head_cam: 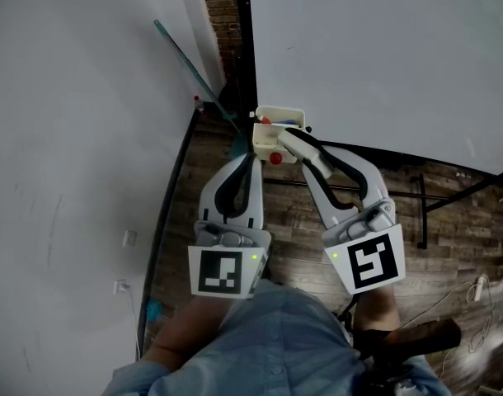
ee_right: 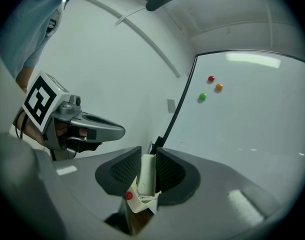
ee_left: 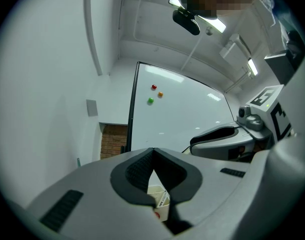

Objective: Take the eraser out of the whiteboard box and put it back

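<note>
Right gripper (ee_right: 147, 160) clamped on white eraser (ee_right: 146, 175), at whiteboard box (head_cam: 281, 111) on whiteboard's (head_cam: 383, 48) lower left corner. Left gripper (ee_left: 152, 154) jaws together, empty, just beside box.

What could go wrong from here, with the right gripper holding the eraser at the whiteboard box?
The eraser is clamped in the right gripper right at the whiteboard box; lowered off-line, it could catch the rim and slip. The shut left gripper sits close beside that small box and might knock it.
</note>
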Demonstrator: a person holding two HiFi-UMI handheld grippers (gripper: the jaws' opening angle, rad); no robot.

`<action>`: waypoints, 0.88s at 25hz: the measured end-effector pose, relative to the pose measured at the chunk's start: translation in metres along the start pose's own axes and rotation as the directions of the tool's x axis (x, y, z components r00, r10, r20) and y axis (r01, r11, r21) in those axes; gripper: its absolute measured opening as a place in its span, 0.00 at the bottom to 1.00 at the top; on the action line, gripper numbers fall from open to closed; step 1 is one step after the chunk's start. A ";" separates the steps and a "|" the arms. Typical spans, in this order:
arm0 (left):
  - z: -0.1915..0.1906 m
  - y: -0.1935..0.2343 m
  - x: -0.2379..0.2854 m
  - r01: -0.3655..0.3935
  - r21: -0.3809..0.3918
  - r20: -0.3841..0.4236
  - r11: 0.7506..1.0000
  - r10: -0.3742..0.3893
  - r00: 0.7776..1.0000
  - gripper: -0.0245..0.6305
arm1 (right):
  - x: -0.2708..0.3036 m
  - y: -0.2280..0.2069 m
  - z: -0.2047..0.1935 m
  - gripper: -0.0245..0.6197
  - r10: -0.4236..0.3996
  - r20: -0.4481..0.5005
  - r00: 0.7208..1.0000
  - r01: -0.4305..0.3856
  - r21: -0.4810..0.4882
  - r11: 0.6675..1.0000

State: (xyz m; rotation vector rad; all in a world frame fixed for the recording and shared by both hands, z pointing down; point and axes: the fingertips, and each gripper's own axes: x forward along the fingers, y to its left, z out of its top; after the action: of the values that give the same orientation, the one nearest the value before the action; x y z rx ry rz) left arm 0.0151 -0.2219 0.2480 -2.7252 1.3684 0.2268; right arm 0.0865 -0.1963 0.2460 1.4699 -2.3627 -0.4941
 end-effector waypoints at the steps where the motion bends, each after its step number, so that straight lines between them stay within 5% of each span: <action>1: -0.001 0.001 0.001 -0.001 -0.002 -0.001 1.000 0.001 1.000 0.04 | 0.002 0.000 -0.001 0.18 0.001 -0.001 1.000 -0.001 0.000 1.000; 22: -0.026 0.033 0.030 -0.019 -0.037 -0.047 0.999 0.018 0.999 0.04 | 0.052 0.002 -0.034 0.18 0.077 -0.058 0.995 -0.074 0.047 0.996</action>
State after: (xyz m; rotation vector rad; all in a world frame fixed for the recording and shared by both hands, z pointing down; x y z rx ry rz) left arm 0.0093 -0.2691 0.2684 -2.7657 1.4158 0.1935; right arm 0.0782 -0.2469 0.2815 1.3884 -2.3865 -0.3761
